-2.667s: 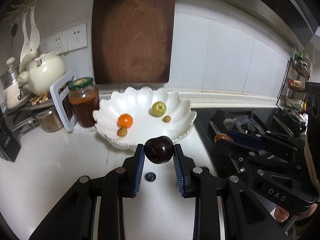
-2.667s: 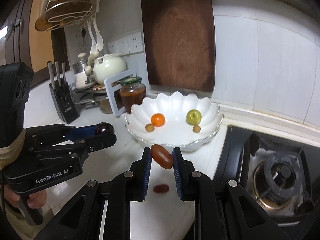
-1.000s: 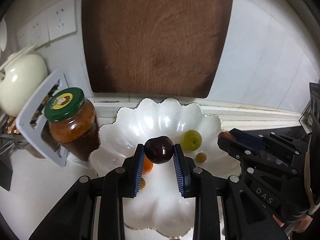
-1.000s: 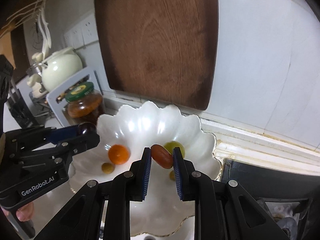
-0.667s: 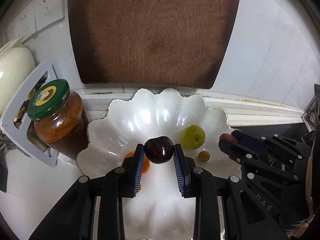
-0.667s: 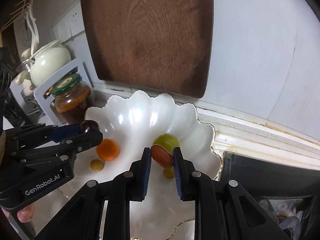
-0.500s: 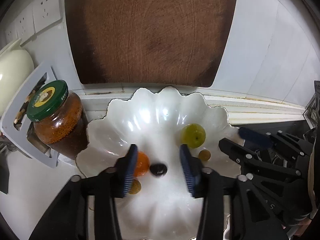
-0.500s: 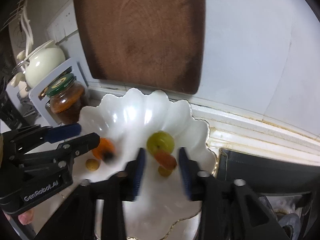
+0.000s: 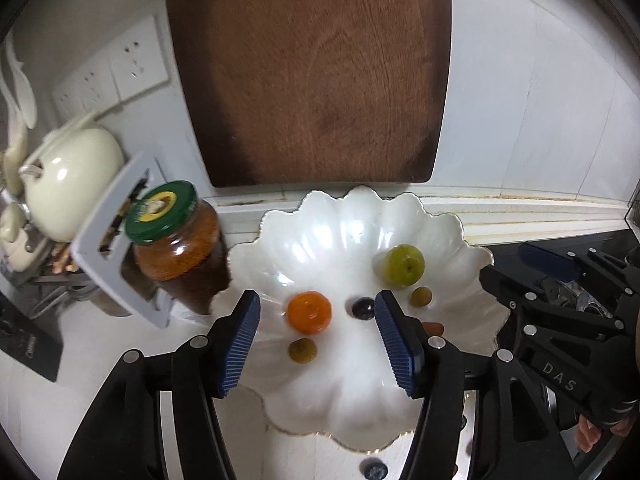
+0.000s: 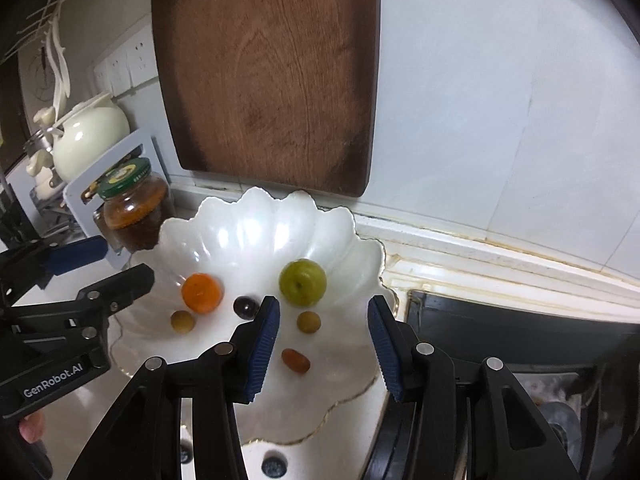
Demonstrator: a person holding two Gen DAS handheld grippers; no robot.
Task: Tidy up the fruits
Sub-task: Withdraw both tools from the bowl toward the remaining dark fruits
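A white scalloped bowl (image 9: 360, 232) (image 10: 248, 232) holds an orange tangerine (image 9: 309, 312) (image 10: 202, 293), a green fruit (image 9: 404, 264) (image 10: 303, 282) and two small yellow-brown fruits (image 9: 303, 350) (image 10: 308, 322). A dark plum (image 9: 363, 308) (image 10: 245, 306) lies loose in the bowl beside the tangerine. A red-brown oblong fruit (image 10: 295, 360) rests near the bowl's front. My left gripper (image 9: 316, 304) hovers above the bowl, its jaws opening with nothing between the pads. To its right, my right gripper (image 10: 323, 308) also hangs over the bowl, open and empty.
A dark wooden cutting board (image 9: 308, 72) leans on the tiled wall behind the bowl. A green-lidded jar (image 9: 176, 240), a white rack (image 9: 116, 248) and a cream teapot (image 9: 68, 188) stand left. The black stove (image 10: 520, 340) lies right. A small dark round thing (image 10: 274, 466) sits on the counter.
Both grippers have opened. The plum fell from my left gripper and the red-brown fruit from my right gripper into the bowl. Both grippers have drawn back slightly.
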